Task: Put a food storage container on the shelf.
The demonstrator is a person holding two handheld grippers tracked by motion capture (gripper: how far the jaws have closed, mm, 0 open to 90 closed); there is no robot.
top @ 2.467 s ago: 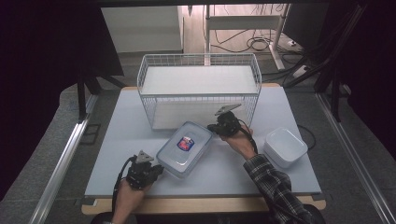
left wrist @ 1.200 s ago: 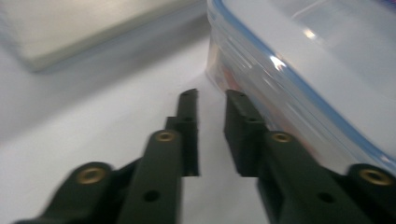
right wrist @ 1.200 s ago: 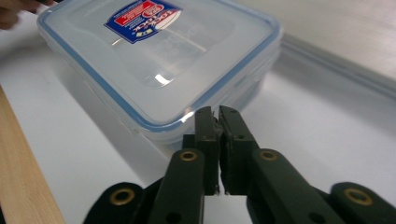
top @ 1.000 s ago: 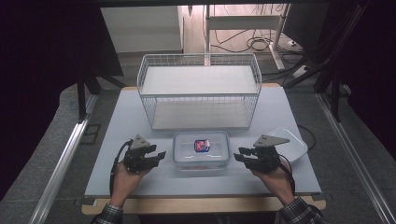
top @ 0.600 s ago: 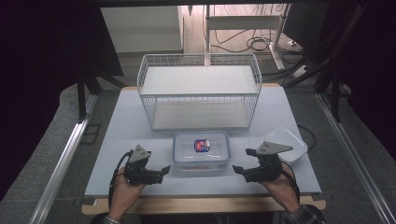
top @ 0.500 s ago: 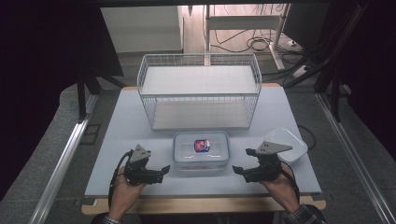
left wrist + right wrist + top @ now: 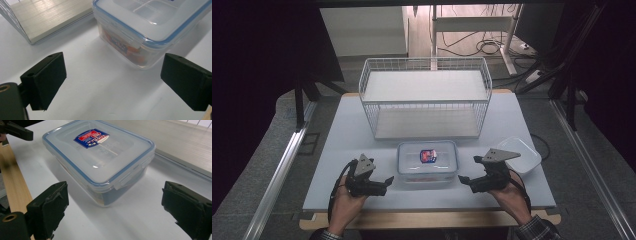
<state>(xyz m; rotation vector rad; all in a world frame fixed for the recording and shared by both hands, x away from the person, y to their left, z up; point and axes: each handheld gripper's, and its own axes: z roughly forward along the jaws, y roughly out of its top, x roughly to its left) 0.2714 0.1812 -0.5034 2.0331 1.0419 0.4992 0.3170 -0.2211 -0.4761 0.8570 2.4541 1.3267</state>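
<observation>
A clear lidded food box (image 7: pixel 427 160) with a blue seal and a red-and-blue label stands near the table's front, just before the wire basket (image 7: pixel 425 98). Something orange shows through the box's wall (image 7: pixel 130 37) in the left gripper view. My left gripper (image 7: pixel 384 183) rests open on the table to the box's left, jaws pointing at it. My right gripper (image 7: pixel 465 178) is open on the box's right side, also facing it. Both jaw pairs stand wide apart with the box (image 7: pixel 100 157) a short way beyond them, untouched.
A second clear container (image 7: pixel 518 154) lies at the right, behind my right hand. The white wire basket takes up the table's back middle. The wooden front edge (image 7: pixel 427 219) runs just below both hands. The other gripper (image 7: pixel 15 130) shows at the right gripper view's top left.
The box moved from a slanted spot under the right gripper to square in front of the basket. Both hands then drew back to the front edge and have stayed still.
</observation>
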